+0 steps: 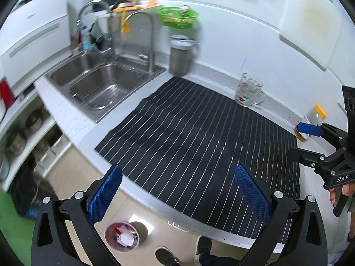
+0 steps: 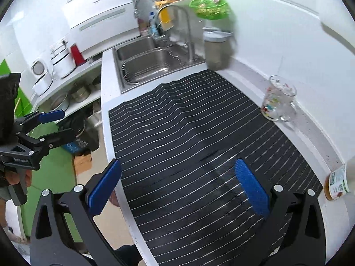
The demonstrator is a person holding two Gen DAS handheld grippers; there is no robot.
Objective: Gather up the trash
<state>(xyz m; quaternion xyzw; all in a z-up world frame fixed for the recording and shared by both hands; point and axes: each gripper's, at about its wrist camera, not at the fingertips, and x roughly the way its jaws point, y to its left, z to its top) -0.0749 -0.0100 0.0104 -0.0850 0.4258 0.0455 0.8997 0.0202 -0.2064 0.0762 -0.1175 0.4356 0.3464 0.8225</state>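
Room: kitchen with white walls and white cabinets; far background is motion-blurred.
Surface (image 1: 73,119): white, running along the wall, with a steel double sink (image 1: 104,84) set in at its far left.
Mat (image 1: 199,133): black with thin white stripes, covering most of the surface; slightly rippled at the edge nearest the sink.
Steel canister (image 1: 180,55): upright at the back of the surface, just beside the sink and its tall faucet (image 1: 146,37).
Green basket (image 1: 177,16): on the ledge above the canister; contents too blurred to identify.
Glass mug (image 1: 249,90): printed, standing off the mat against the wall.
Jar (image 1: 314,117): yellow lid, at the far right of the surface near the wall; partly hidden by the right gripper in the left wrist view.
Trash bin (image 1: 122,236): small, round, on the floor below the surface edge; holds white and red scraps.
Left gripper (image 1: 177,190): jaws spread wide, nothing between them; held over the front edge of the surface, with the bin below it.
Right gripper (image 2: 178,186): jaws spread wide, nothing between them; held above the mat.
Loose trash on the mat: not discernible in either view.
Person: shoes (image 1: 166,255) visible on the floor beside the bin.
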